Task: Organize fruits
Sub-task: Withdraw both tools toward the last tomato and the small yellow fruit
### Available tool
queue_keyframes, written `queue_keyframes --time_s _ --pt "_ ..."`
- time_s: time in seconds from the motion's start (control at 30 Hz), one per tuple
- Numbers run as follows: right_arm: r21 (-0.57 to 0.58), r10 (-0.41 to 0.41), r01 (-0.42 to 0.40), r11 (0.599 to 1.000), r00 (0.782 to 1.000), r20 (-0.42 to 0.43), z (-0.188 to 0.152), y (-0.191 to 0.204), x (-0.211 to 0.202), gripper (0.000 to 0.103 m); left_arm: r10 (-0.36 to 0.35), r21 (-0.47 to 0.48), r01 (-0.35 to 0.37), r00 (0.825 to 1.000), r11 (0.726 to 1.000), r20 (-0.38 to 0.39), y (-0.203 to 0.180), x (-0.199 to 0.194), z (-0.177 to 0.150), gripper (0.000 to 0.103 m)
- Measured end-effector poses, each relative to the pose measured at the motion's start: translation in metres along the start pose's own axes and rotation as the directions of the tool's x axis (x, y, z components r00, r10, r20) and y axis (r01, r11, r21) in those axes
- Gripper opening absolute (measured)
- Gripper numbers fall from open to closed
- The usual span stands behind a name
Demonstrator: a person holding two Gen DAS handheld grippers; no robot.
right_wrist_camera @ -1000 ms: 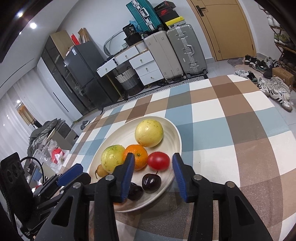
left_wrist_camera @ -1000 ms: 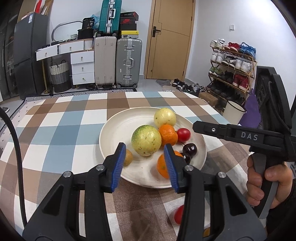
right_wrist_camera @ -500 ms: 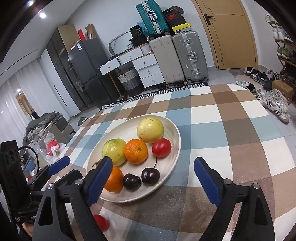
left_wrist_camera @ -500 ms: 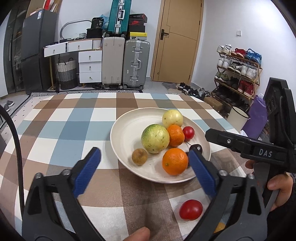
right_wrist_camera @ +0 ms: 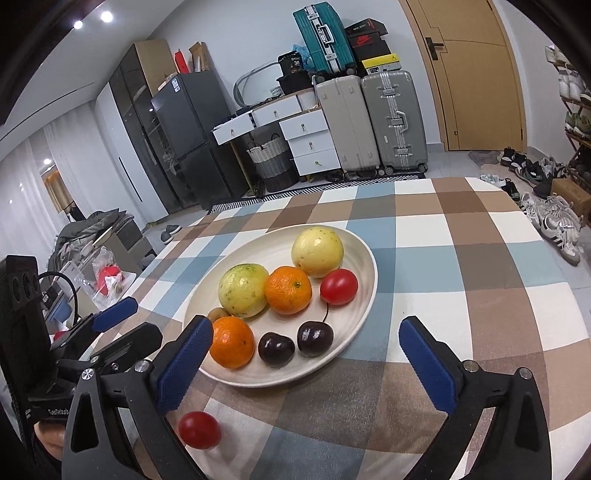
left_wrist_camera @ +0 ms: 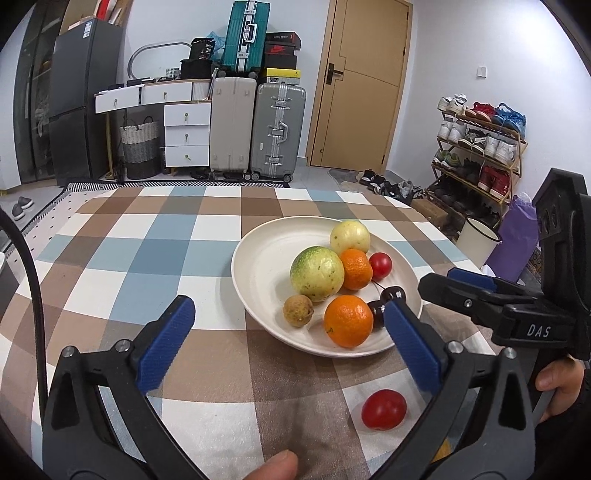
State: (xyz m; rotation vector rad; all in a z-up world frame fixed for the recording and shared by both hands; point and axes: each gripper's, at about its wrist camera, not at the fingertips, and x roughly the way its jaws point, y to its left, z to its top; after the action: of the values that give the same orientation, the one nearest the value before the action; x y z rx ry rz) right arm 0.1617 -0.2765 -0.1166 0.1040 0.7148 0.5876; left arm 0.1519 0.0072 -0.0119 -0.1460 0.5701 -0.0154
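Both the left gripper [left_wrist_camera: 291, 334] and right gripper [right_wrist_camera: 306, 356] are spread wide, holding nothing; 1 tomato [left_wrist_camera: 384, 409] lies near the plate [left_wrist_camera: 258, 266]. A careless nudge could roll it away.

Lighting: bright, even indoor light; recessed ceiling spots [right_wrist_camera: 92, 20] visible upper left in the right wrist view; soft, short shadows under the fruit, small highlights on the cherries [right_wrist_camera: 314, 338]. Image quality: sharp across the desk [left_wrist_camera: 207, 236]; strong fisheye bending at the margins, black vignette in all corners.
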Motion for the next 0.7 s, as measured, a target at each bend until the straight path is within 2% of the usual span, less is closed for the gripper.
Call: queue_keyframes --time_s 0.13,0.23,0.7 --pt "-0.001 -0.005 0.005 1.000 1.000 0.008 -0.004 -0.001 -0.007 0.102 0.010 0.012 -0.010 1.000 1.000 0.017 -0.002 -0.003 -0.001 0.102" --pt "0.001 -0.006 0.006 1.000 1.000 0.014 -0.007 -0.001 -0.014 0.102 0.012 0.015 -0.012 1.000 1.000 -0.004 -0.004 -0.005 -0.003 0.102" --pt "-0.035 -0.019 0.020 0.999 1.000 0.025 -0.024 0.009 -0.038 0.103 0.018 -0.011 -0.018 1.000 1.000 0.004 -0.003 -0.040 -0.022 0.102"
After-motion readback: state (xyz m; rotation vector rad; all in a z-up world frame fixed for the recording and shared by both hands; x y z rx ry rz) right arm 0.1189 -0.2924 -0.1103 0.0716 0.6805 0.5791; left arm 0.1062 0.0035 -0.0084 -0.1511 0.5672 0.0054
